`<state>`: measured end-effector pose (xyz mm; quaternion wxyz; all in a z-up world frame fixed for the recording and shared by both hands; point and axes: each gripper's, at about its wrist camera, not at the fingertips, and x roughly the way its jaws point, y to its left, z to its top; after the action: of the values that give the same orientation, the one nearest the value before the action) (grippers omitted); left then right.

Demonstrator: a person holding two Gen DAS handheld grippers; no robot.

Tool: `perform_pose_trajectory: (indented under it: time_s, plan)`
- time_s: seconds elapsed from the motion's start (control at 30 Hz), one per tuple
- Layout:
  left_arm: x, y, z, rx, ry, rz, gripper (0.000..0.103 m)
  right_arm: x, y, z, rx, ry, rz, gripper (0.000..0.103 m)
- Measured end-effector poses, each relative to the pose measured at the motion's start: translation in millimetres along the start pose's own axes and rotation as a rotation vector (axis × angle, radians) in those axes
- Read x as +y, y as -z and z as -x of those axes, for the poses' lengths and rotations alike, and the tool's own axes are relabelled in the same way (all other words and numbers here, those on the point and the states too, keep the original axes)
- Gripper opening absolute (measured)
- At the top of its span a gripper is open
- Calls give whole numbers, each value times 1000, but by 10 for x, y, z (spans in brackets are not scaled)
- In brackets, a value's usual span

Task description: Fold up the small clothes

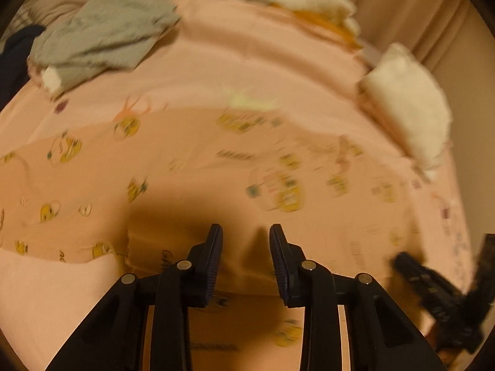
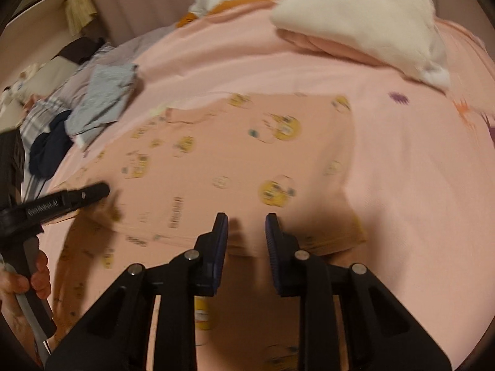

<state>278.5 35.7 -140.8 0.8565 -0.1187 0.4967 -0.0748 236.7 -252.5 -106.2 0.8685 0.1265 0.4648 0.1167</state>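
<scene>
Shirt [image 1: 216, 160] flat on bed [image 1: 247, 55] | my left gripper [image 1: 246, 232] part-open, empty | right gripper [image 2: 247, 219] part-open, empty

A printed garment [image 2: 235, 167] lies spread on the bed [image 2: 402, 185], folded clothes [image 2: 102, 102] behind-left, another stack [image 2: 359, 15] behind-right.

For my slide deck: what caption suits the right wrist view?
Right gripper over a pink printed garment on the bed.
</scene>
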Motion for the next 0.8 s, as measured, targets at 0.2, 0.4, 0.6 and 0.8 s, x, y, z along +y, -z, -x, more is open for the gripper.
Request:
perform_pose_trajectory:
  time_s: [0.2, 0.4, 0.6, 0.8]
  plan:
    - [192, 40, 27, 9, 31, 2, 26, -51, 24, 27, 0, -24, -30, 26]
    - [521, 128, 435, -60, 52, 64, 60, 167, 102, 292, -27, -71, -12, 45]
    - [1515, 303, 872, -129, 13, 318, 69, 406, 240, 501, -38, -122, 15, 53]
    - [2617, 600, 1171, -213, 10, 642, 69, 660, 367, 593, -30, -139, 60, 55]
